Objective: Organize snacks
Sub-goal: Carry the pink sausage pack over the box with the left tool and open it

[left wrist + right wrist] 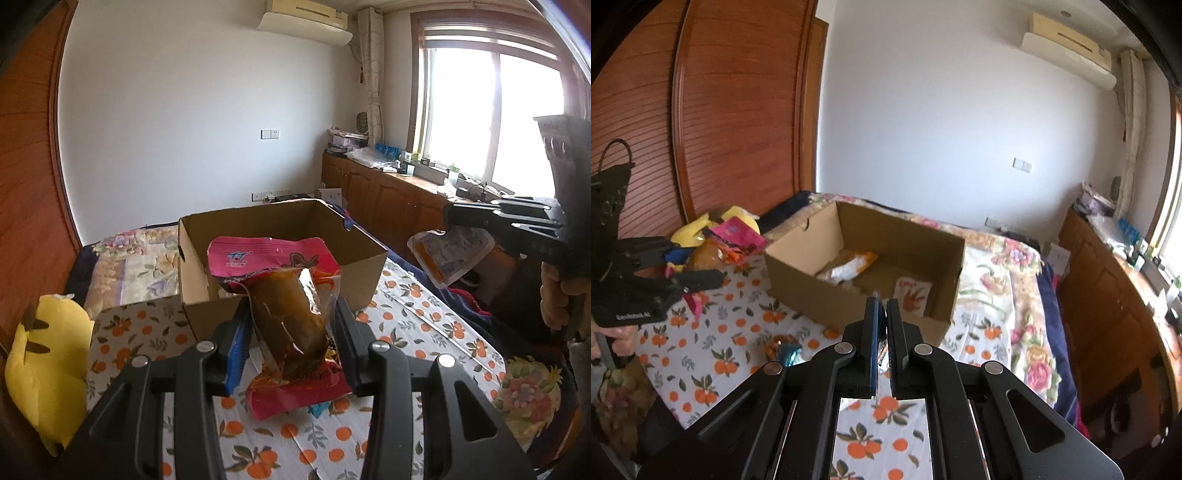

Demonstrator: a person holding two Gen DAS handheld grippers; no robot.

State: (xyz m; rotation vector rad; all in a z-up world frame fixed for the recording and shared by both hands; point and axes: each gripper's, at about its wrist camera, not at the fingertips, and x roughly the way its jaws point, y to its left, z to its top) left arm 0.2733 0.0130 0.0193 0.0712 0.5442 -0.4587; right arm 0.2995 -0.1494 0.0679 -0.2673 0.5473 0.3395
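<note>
We had a pink snack pack (284,306) squeezed in our left claw (291,332). Its clear middle showed something brown inside. The claw's two fingers pressed on it from both sides, so the pack was held up in the air, just in front of the cardboard box (369,273).

Our right claw (881,343) was pinched nearly shut on a thin flat pouch. From the right wrist camera we could only see a sliver of it between the fingers. From the left wrist camera we saw it better: an orange and white pouch (448,254) hanging from that claw, off to the right of the box and a little above the bed.

The box sat open on the bed (997,295), partly on an orange-print cloth (731,332). Some snacks were already inside: a white and orange bag (849,267) and a flat white packet (911,295). A small blue-wrapped snack (788,352) was still lying on the cloth, near the box.

So we think we were in the middle of the job, carrying two snacks to the box at once. Next, each claw would need to go over the open top, get low, and then let go. The pink pack looked floppy, so it could catch on the box wall if we went in too low.

A yellow plush toy (44,365) lay at the left edge of the bed.
</note>
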